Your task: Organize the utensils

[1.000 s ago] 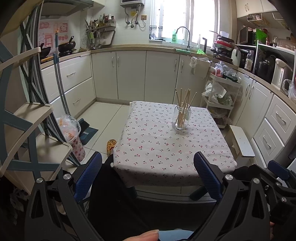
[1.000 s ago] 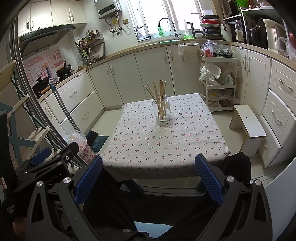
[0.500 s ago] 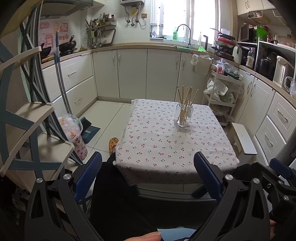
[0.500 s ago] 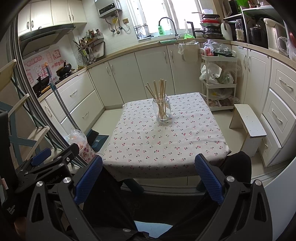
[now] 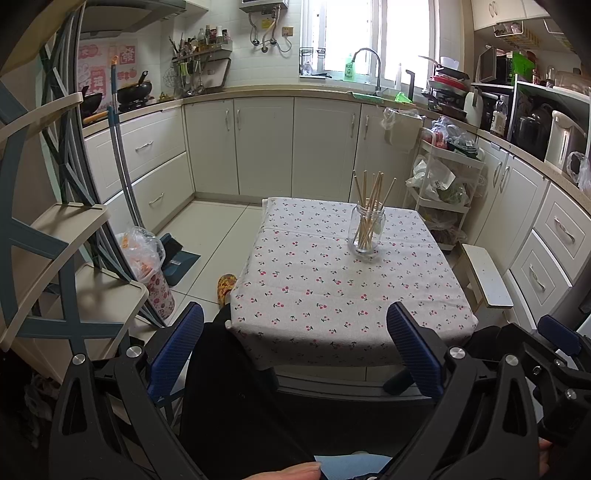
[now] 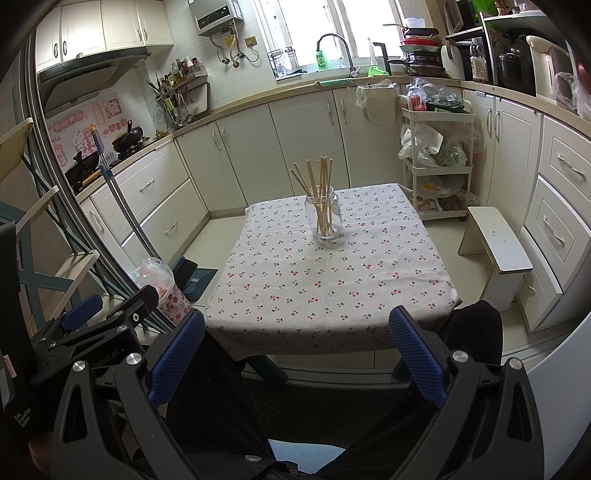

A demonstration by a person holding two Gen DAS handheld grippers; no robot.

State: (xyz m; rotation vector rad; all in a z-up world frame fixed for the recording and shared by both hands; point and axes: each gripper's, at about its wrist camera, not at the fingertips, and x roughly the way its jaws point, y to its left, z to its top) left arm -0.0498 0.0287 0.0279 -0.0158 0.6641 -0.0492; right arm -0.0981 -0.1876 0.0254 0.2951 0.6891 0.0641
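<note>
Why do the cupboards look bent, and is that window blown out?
Both views: fisheye lenses bow the cupboards and darken the corners. Left wrist view: the window is overexposed white. Right wrist view: the jar of chopsticks stays sharp, casting only a faint shadow.

Cream cabinets (image 5: 264,147) line the walls under a bright window (image 5: 369,33). The floor (image 5: 218,229) is pale tile. A white stool (image 6: 495,251) stands beside the table (image 6: 332,288).

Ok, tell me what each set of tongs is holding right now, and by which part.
Nothing: left tongs and right tongs are both open and empty. The chopsticks stand untouched in the glass jar.
</note>
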